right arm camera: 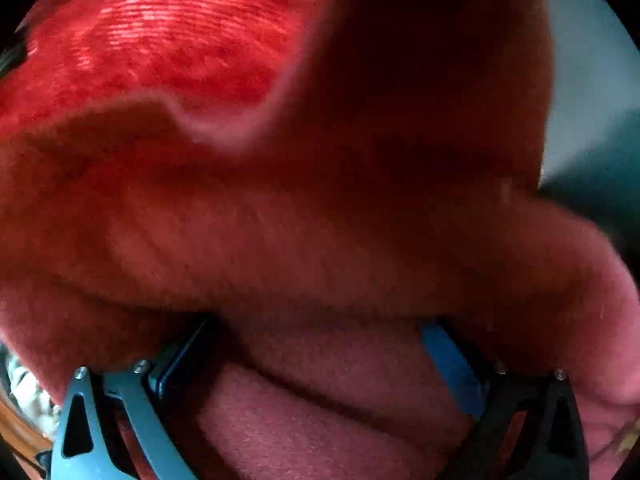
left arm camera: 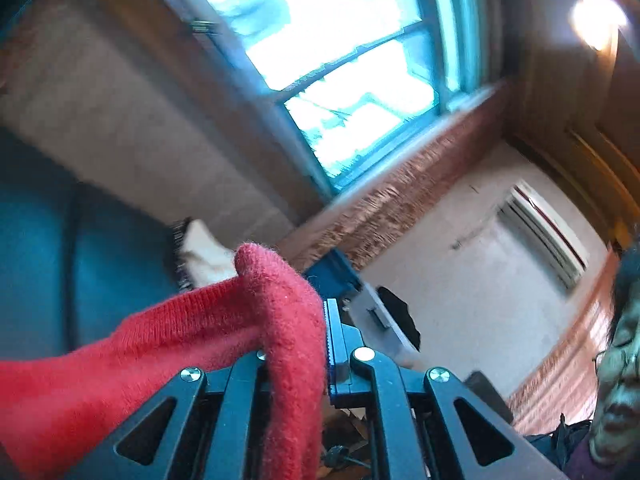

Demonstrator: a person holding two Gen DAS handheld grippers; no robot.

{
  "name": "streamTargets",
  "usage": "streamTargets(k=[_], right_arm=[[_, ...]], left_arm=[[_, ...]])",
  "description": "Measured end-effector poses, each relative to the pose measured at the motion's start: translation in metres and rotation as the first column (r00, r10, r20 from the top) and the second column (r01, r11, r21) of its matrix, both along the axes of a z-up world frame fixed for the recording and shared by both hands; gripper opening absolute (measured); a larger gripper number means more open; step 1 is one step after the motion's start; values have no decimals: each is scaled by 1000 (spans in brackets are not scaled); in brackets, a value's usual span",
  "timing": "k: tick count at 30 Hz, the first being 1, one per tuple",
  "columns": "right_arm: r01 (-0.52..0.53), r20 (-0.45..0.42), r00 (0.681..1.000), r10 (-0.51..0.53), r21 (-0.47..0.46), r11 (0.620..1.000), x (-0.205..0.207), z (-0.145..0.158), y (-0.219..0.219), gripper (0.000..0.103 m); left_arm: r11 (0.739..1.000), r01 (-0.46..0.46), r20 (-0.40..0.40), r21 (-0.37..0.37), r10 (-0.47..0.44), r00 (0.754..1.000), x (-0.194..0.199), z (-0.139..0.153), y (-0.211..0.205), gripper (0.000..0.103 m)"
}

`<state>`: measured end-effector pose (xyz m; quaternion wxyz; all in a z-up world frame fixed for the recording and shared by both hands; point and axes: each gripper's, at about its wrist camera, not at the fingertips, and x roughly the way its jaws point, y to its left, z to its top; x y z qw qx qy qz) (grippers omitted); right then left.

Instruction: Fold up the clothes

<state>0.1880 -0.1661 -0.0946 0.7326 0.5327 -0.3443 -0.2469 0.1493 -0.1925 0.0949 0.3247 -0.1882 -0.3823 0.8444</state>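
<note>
A red knit sweater (left arm camera: 168, 336) hangs from my left gripper (left arm camera: 320, 320), which is shut on a fold of it and held up level. The fabric bulges over the jaws and hides the left finger, while the right finger's blue pad (left arm camera: 332, 332) shows beside it. In the right wrist view the same red sweater (right arm camera: 280, 220) fills nearly the whole frame. My right gripper (right arm camera: 320, 344) stands wide open. Cloth drapes over both fingertips and lies loose between the blue pads (right arm camera: 452, 360), which do not press on it.
A bright window (left arm camera: 340, 80) above a brick sill faces the left gripper. A blue couch (left arm camera: 60, 260) with a white cushion (left arm camera: 204, 256) lies to the left. A wall-mounted unit (left arm camera: 544, 232) and a person (left arm camera: 616, 360) are on the right.
</note>
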Motion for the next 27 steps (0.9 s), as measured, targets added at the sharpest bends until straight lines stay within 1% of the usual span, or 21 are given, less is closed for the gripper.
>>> streamTargets(k=[1, 3, 5, 7, 9, 10, 11, 13, 14, 15, 16, 17, 19, 20, 21, 22, 23, 24, 25, 26, 27], right_arm=[[65, -21, 998, -66, -41, 997, -14, 21, 14, 103], [178, -38, 982, -185, -133, 975, -39, 58, 42, 103], [267, -41, 959, -282, -217, 939, -55, 89, 68, 103], [368, -56, 914, -402, -306, 878, -73, 126, 102, 103], [465, -48, 853, -519, -379, 800, -86, 158, 140, 103], [526, -43, 802, -596, -422, 738, -90, 176, 164, 103], [593, -50, 722, -690, -469, 654, -91, 195, 193, 103], [691, -69, 523, -849, -548, 470, -86, 227, 243, 103], [710, -81, 445, -892, -576, 406, -84, 238, 259, 103], [720, -114, 355, -928, -601, 348, -84, 253, 274, 103], [727, -149, 308, -940, -601, 333, -88, 262, 281, 103], [741, -178, 291, -940, -579, 340, -94, 266, 281, 103], [787, -261, 282, -923, -487, 379, -117, 267, 272, 103], [811, -308, 271, -912, -438, 388, -126, 262, 258, 103], [839, -367, 247, -897, -382, 388, -135, 256, 246, 103], [847, -400, 247, -882, -353, 397, -139, 249, 236, 103], [845, -427, 276, -861, -320, 429, -140, 240, 226, 103], [833, -447, 330, -831, -277, 479, -141, 229, 221, 103], [811, -465, 398, -790, -224, 540, -143, 215, 202, 103], [794, -482, 446, -754, -177, 582, -140, 201, 188, 103], [786, -499, 475, -725, -130, 604, -143, 185, 181, 103]], left_arm=[[999, 31, -30, -14, -31, 999, -10, 14, 12, 6], [993, 103, -111, -60, -109, 988, -26, 49, 43, 6], [975, 169, -195, -144, -195, 961, -41, 91, 82, 6], [958, 212, -236, -193, -255, 937, -50, 120, 109, 6], [947, 227, -280, -225, -286, 916, -57, 148, 128, 6], [943, 232, -301, -240, -299, 905, -60, 162, 137, 6], [945, 222, -323, -241, -294, 899, -61, 174, 139, 6], [959, 162, -351, -234, -238, 906, -59, 192, 129, 6], [967, 129, -348, -219, -201, 916, -61, 199, 119, 6], [974, 81, -335, -212, -150, 930, -63, 204, 105, 6], [976, 46, -318, -213, -113, 941, -64, 203, 95, 7], [977, 1, -284, -213, -63, 957, -69, 201, 80, 7], [972, -73, -208, -224, 26, 978, -80, 188, 54, 6], [959, -127, -171, -253, 85, 982, -85, 177, 39, 6], [943, -181, -137, -278, 147, 980, -90, 166, 24, 6], [931, -219, -93, -293, 200, 975, -97, 152, 8, 6], [918, -251, -33, -307, 254, 967, -103, 132, -13, 6], [903, -282, 27, -325, 307, 951, -109, 112, -34, 6], [882, -308, 90, -356, 360, 929, -116, 91, -52, 6], [853, -325, 158, -408, 417, 895, -121, 63, -76, 6], [807, -341, 230, -482, 492, 840, -126, 30, -101, 6]])
